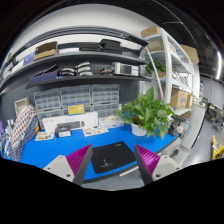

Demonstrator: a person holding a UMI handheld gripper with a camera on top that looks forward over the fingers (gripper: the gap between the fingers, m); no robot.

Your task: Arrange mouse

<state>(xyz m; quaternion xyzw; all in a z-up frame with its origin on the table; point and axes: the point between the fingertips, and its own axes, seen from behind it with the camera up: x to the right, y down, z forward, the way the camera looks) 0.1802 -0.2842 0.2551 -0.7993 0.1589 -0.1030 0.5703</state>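
A black mouse pad (111,155) lies on the blue table cover (50,148), just ahead of and between my two fingers. No mouse shows anywhere in the gripper view. My gripper (112,160) hovers above the pad's near edge, open, with nothing between its purple pads (80,160). The fingers stand wide apart, one at each side of the mouse pad.
A green potted plant (150,112) stands to the right beyond the pad. White boxes and small items (68,124) sit at the back of the table. Shelving with bins and cartons (85,68) fills the wall behind. Bottles (18,130) stand at the left.
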